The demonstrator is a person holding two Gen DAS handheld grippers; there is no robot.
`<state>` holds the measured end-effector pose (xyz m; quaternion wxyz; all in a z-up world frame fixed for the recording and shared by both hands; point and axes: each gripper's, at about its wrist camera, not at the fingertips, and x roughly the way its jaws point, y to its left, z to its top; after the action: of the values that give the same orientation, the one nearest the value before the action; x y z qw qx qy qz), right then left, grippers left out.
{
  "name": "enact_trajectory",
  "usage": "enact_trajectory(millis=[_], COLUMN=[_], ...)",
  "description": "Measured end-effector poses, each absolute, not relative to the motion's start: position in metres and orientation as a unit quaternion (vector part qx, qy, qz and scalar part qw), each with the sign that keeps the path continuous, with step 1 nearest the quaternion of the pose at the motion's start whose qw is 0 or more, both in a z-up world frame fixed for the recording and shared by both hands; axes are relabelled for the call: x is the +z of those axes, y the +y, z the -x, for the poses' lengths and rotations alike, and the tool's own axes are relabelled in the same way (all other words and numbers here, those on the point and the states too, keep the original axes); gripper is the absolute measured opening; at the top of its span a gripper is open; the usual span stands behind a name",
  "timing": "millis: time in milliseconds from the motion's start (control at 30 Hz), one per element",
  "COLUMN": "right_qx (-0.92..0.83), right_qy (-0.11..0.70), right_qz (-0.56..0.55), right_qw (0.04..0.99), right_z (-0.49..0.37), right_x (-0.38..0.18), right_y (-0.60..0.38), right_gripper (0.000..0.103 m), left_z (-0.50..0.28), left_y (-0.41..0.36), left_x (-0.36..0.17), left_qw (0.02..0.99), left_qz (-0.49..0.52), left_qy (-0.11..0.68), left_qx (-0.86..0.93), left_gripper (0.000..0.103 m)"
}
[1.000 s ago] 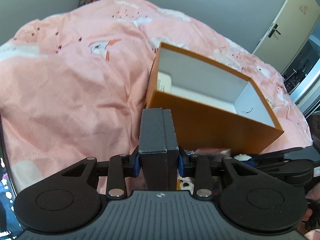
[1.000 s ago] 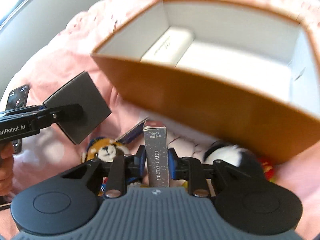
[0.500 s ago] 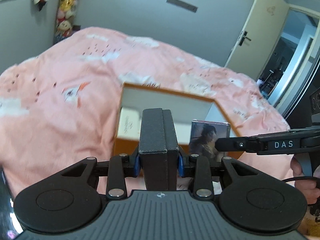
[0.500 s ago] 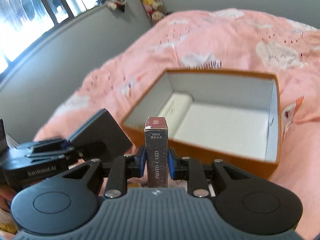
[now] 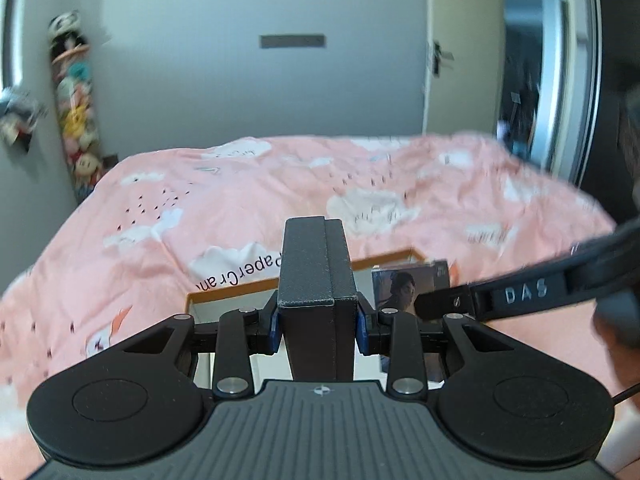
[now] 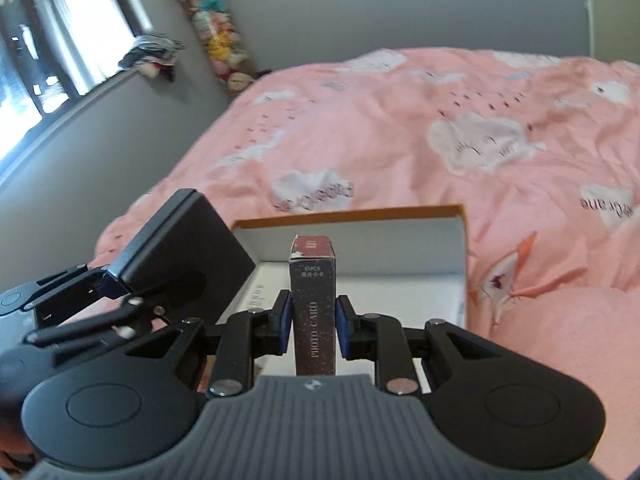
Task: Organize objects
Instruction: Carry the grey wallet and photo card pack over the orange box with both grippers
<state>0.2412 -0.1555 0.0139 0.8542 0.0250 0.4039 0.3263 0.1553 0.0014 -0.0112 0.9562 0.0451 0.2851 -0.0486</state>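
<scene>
Pink bedspread [image 6: 400, 152] (orange box [image 6: 352, 213] on it), jaws gripping boxes.

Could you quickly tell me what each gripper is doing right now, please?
Left gripper: closed on a dark grey box.
Right gripper: closed on a photo card box.

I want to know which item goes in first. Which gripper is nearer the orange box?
Right, though only slightly. The right gripper, shut on the photo card box, hovers over the orange box. The left gripper, holding the dark case, hangs at its left edge.
</scene>
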Motion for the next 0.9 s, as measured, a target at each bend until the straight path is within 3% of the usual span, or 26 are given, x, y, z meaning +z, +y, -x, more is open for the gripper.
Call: enact_trajectory(millis=[267, 733, 833, 900], right_qx=[0.303, 0.307, 0.308, 0.306], right_qy=[0.444, 0.484, 0.488, 0.490], right_qz=[0.002, 0.020, 0.021, 0.023], right_qw=[0.843, 0.819, 0.816, 0.816], right_z=[-0.261, -0.276, -0.277, -0.277], right_x=[-0.023, -0.055, -0.058, -0.059], right_y=[-0.142, -0.127, -0.126, -0.126], right_gripper=[0.024, 0.024, 0.024, 0.024], left_z=[-0.179, -0.197, -0.196, -0.196], left_y=[-0.019, -0.004, -0.002, 0.001], left_x=[-0.063, -0.093, -0.093, -0.091], left_qw=[0.927, 0.905, 0.908, 0.908], left_qz=[-0.132, -0.106, -0.091, -0.069], left_qy=[0.346, 0.408, 0.403, 0.404], left_qx=[-0.051, -0.064, -0.073, -0.087], left_gripper=[0.038, 0.040, 0.056, 0.059])
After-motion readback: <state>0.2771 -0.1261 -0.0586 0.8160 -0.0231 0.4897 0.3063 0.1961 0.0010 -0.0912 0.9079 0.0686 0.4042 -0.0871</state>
